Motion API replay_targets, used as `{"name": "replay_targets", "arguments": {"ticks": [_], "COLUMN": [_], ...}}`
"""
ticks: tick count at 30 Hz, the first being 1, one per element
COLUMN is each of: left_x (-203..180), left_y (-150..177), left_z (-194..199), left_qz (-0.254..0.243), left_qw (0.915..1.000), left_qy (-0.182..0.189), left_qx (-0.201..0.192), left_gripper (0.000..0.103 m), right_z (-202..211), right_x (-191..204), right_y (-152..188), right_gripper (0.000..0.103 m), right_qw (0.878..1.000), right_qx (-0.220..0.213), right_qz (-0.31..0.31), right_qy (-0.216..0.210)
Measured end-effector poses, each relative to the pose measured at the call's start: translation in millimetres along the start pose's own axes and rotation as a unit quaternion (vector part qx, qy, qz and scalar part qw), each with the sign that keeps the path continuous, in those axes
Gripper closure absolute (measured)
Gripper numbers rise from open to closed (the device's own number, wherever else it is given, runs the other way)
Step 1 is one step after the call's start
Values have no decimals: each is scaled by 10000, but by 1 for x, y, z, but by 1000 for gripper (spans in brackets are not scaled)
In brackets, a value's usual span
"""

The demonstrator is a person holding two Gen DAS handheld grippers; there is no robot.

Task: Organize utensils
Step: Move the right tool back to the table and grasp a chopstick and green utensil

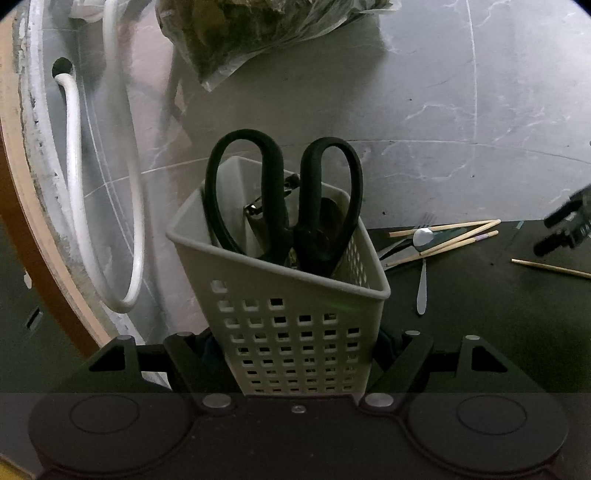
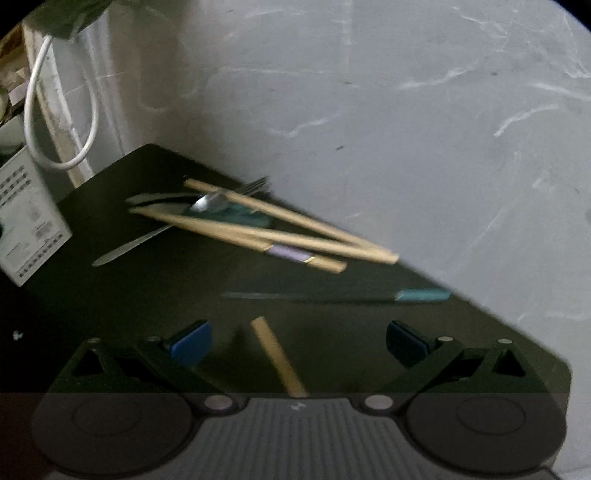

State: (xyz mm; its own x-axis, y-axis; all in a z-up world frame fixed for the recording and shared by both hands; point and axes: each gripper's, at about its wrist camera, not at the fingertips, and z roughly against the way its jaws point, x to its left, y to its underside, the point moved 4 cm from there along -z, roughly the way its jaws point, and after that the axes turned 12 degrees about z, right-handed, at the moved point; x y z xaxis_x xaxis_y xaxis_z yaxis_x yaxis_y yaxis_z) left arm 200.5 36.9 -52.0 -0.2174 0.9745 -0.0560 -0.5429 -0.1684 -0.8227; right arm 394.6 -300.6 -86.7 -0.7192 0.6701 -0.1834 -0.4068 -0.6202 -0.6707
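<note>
My left gripper [image 1: 295, 343] is shut on the base of a grey perforated utensil basket [image 1: 280, 295], which tilts a little. Black-handled scissors [image 1: 273, 206] and other dark utensils stand in the basket. On the dark mat [image 2: 147, 295] lies a pile of wooden chopsticks [image 2: 288, 229] with a spoon [image 2: 207, 203] and a fork [image 2: 255, 184]. A teal-handled knife [image 2: 421, 295] lies nearer. My right gripper [image 2: 299, 341] is open just above the mat, its blue pads [image 2: 192, 345] wide apart, with a single chopstick [image 2: 277, 354] lying between them, untouched. In the left wrist view, the right gripper [image 1: 565, 229] shows at the right edge.
A marbled grey wall [image 2: 406, 110] rises right behind the mat. A white cable [image 1: 77, 166] loops down at the left beside a wooden edge [image 1: 22, 206]. A clear plastic bag [image 1: 258, 33] of dark stuff sits at the top. Another loose chopstick [image 1: 550, 267] lies at the right.
</note>
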Motion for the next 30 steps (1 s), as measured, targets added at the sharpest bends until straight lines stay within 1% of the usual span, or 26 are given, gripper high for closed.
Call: {"name": "replay_targets", "arguments": {"ticks": [2,4,5,7,9,11,13,14,16,18,19,21,23,24,25,27,30], "left_x": [-1,-2,-3,-4,-5,-6,-7,-7,-7,-7,-7,-7,-7,-7,-7,-7,-5], "left_y": [0,0,0,1,1,2,2,2,1,1,1,1,2,2,1,1,1], "left_z": [0,0,0,0,1,1,1,1,1,1,1,1,1,1,0,0,-1], "left_qz": [18,34,43,48,49,46,25,24,33,27,28,23,-5,-21,-24,-41,-65], "left_qw": [10000,10000,10000,9999,9999,9999,9998,9998,9998,9998,9998,9998,9998,9998,9999,9999,9999], "left_qy": [-34,-64,-79,-102,-127,-149,-172,-177,-184,-188,-187,-182,-184,-179,-167,-140,-96], "left_qx": [1,0,1,4,10,15,23,27,31,33,33,31,30,28,29,28,28], "left_gripper": [25,25,25,25,25,25,24,24,24,24,24,24,24,24,24,24,24], "right_z": [-7,-14,-19,-28,-38,-43,-51,-54,-62,-68,-68,-64,-58,-55,-51,-41,-25], "right_x": [-14,-23,-28,-33,-37,-42,-47,-49,-54,-58,-59,-61,-64,-65,-64,-64,-63], "right_y": [-7,-13,-15,-18,-21,-25,-28,-29,-28,-23,-20,-14,-7,-3,3,14,33], "right_gripper": [1,1,1,2,6,6,7,9,16,28,32,47,54,67,72,87,88], "right_qw": [9999,9998,9997,9985,9960,9941,9932,9928,9929,9937,9948,9958,9967,9970,9977,9982,9985], "right_qx": [-8,-14,-16,74,197,204,213,234,329,459,445,388,388,430,442,459,519], "right_qz": [-102,-70,1,253,487,580,431,360,236,191,224,163,91,90,175,150,-8], "right_qy": [-139,-175,-227,-476,-717,-892,-1056,-1119,-1114,-1009,-889,-818,-711,-631,-474,-365,-143]}}
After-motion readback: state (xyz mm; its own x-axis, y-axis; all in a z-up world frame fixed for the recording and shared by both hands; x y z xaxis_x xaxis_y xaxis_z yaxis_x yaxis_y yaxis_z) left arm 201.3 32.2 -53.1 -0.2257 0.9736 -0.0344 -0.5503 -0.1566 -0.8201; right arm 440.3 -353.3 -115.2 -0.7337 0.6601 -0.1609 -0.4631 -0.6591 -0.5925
